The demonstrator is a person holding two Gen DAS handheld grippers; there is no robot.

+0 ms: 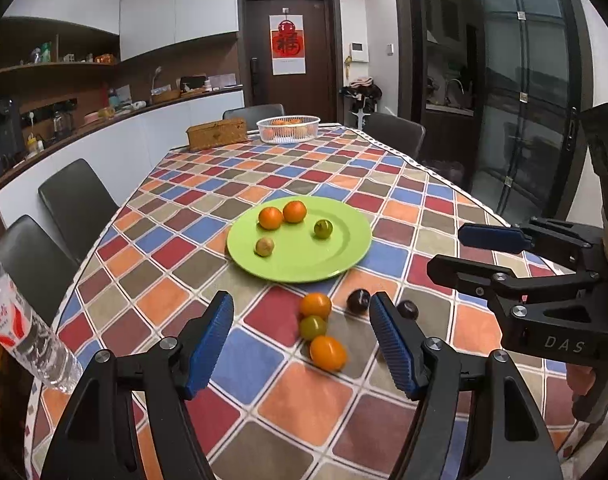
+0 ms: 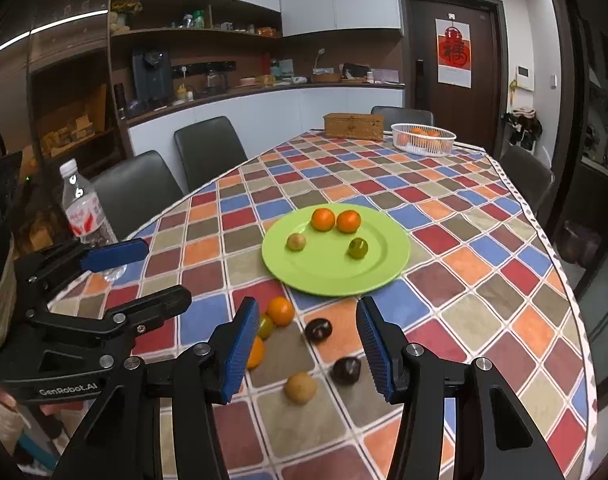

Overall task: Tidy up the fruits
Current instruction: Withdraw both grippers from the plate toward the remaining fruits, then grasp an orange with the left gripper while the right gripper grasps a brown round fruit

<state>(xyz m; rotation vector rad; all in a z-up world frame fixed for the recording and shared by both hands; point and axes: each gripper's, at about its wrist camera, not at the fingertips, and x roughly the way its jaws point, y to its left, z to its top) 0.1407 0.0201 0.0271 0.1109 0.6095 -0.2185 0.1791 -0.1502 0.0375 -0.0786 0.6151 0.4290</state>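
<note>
Checkered tablecloth (image 1: 312,400) | orange tomato (image 1: 328,353) — oblong, lying diagonally — untouched

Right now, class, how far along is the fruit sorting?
Done: four fruits sit on the green plate. In hand: nothing; the left gripper and right gripper are both open. Left: six loose fruits on the tablecloth, including a dark plum and a tan fruit.

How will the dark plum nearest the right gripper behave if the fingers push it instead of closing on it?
The dark plum looks round and smooth, so a push would probably send it rolling across the flat tablecloth. Its glossy skin may slip between the ribbed pads. The tan fruit lies close beside it, so it would likely get bumped. The right gripper is open.
</note>
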